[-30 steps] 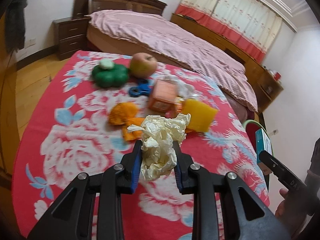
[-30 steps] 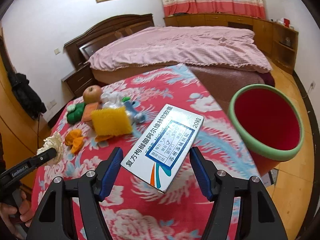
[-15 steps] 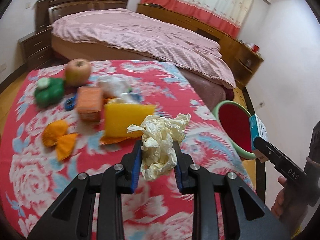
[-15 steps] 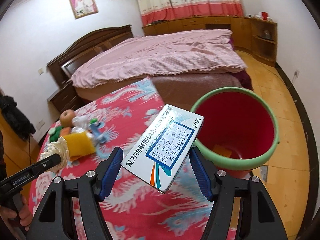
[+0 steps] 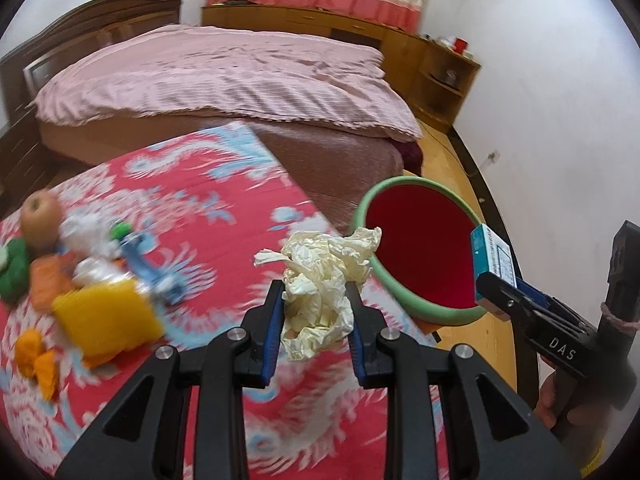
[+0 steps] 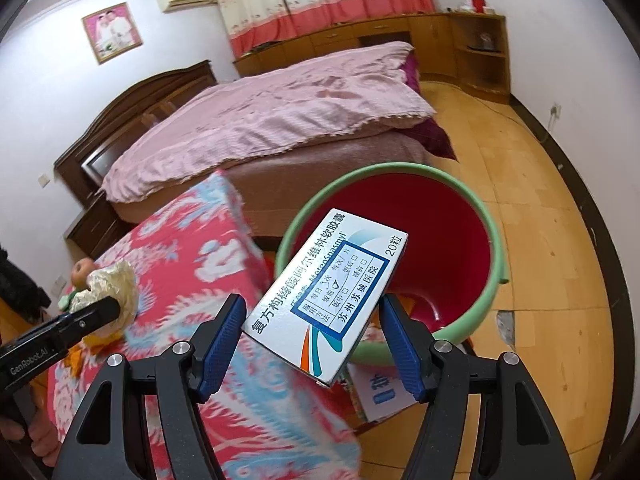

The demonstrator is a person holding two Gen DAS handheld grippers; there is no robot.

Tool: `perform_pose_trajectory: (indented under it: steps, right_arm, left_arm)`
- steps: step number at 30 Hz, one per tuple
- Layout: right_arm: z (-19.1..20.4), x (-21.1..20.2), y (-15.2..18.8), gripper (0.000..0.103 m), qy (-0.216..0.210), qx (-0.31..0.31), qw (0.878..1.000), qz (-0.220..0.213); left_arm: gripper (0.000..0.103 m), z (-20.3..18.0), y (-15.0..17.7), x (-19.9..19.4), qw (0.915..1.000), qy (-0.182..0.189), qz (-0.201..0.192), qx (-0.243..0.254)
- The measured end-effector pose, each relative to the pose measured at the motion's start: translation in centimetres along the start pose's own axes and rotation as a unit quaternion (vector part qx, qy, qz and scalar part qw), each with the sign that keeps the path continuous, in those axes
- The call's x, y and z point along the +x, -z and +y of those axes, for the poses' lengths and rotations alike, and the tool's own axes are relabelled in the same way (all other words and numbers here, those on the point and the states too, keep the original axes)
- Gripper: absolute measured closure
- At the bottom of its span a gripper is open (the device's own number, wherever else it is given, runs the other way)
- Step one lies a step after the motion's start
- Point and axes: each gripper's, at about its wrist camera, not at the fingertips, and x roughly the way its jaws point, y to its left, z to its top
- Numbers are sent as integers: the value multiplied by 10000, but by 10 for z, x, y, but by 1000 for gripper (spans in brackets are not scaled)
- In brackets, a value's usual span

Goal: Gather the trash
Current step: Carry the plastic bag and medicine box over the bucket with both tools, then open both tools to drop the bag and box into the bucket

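Note:
My left gripper [image 5: 316,300] is shut on a crumpled cream paper wad [image 5: 324,280], held above the table's right edge, close to the bin. My right gripper [image 6: 312,320] is shut on a white and blue medicine box [image 6: 326,300], held over the near rim of the red bin with a green rim [image 6: 496,240]. The bin [image 5: 420,312] stands on the floor beside the table. The right gripper with the box [image 5: 494,260] shows in the left wrist view, at the bin's right rim. The left gripper with the wad [image 6: 114,292] shows in the right wrist view.
The table has a red floral cloth [image 5: 200,208]. On its left lie an apple [image 5: 40,216], a yellow sponge [image 5: 104,320], orange peel [image 5: 36,356], a blue toy [image 5: 148,264] and a green object [image 5: 12,276]. A bed [image 5: 224,76] stands behind. A white box [image 6: 380,392] lies under the bin's edge.
Both grippers have swung right, from over the table toward the bin. The box now hangs over the bin's rim and the wad is near the table's right edge.

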Motion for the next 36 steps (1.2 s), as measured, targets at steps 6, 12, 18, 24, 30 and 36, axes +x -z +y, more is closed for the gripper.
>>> perform_pose_trajectory:
  steps: [6,12,18,24,30,36]
  right_arm:
    - [-25,12,-6,33,149,186,9997,64]
    - [-41,21,-10,32,238,309,9992,85]
    - [-51,22,-13,32,290,350,9990,4]
    - [-64,16,-13,32,261,552,9981,-64]
    - [-71,7,-12,32,298,669,9972,-148]
    - [-73,-1,-10,32,319,741,9966,-184]
  left_arm:
    - [74,-32,-14,31,9992,166,172,315]
    - [74,-54,-23,60,9980,298,332,446]
    - [74,-65,-28,80,9973,375,431,469]
    - [74,-77,-29,95,9960,439,509,593]
    - [63,-85,-30,101,9950,552,539,636]
    - [58,-86,-29,98,9956,500,492,627]
